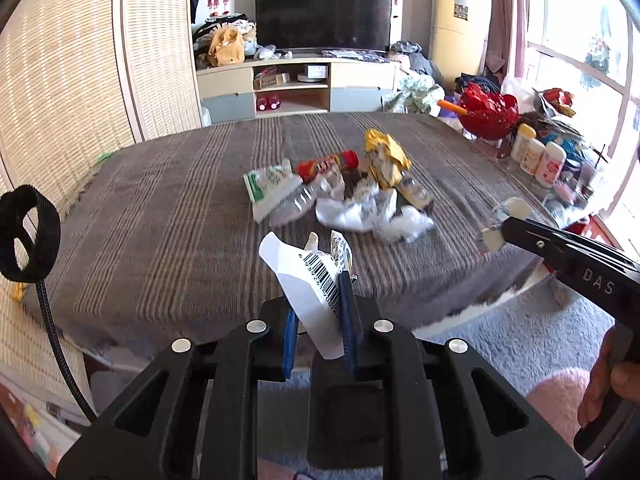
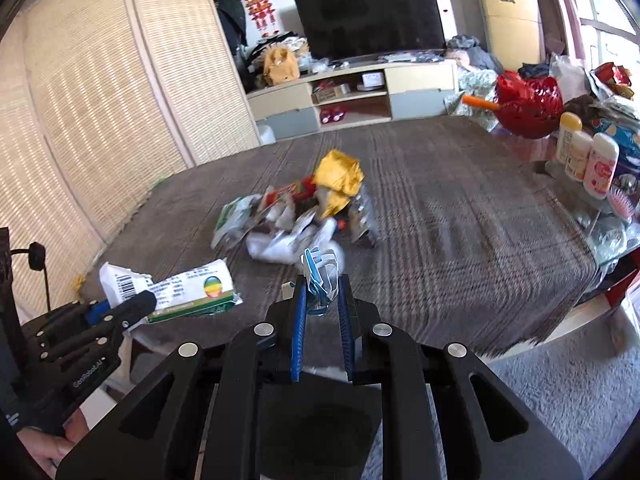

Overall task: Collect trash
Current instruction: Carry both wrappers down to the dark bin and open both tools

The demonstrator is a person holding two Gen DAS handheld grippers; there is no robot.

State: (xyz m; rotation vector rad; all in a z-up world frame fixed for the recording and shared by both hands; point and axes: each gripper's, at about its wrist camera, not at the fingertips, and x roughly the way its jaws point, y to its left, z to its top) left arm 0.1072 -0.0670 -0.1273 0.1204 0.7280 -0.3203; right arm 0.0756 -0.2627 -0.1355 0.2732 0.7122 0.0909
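My left gripper (image 1: pixel 318 296) is shut on a white wrapper with a barcode (image 1: pixel 308 280); from the right wrist view this wrapper (image 2: pixel 188 292) shows a green edge and hangs from the left gripper (image 2: pixel 138 306) above the table's near left corner. The right gripper (image 2: pixel 322 284) is shut on a small crumpled blue-and-white wrapper (image 2: pixel 320 272); in the left wrist view it (image 1: pixel 496 236) is at the right. A trash pile (image 1: pixel 344 196) lies mid-table: a yellow wrapper (image 1: pixel 386 156), a red tube (image 1: pixel 328 164), white crumpled paper (image 1: pixel 360 212).
The table carries a brown striped cloth (image 1: pixel 160 220). At its far right stand a red bowl (image 1: pixel 486 114) and several pale bottles (image 1: pixel 536 152). A woven screen (image 1: pixel 60 100) lines the left side, and a TV unit (image 1: pixel 304 84) stands behind. Grey carpet (image 1: pixel 520 332) lies below right.
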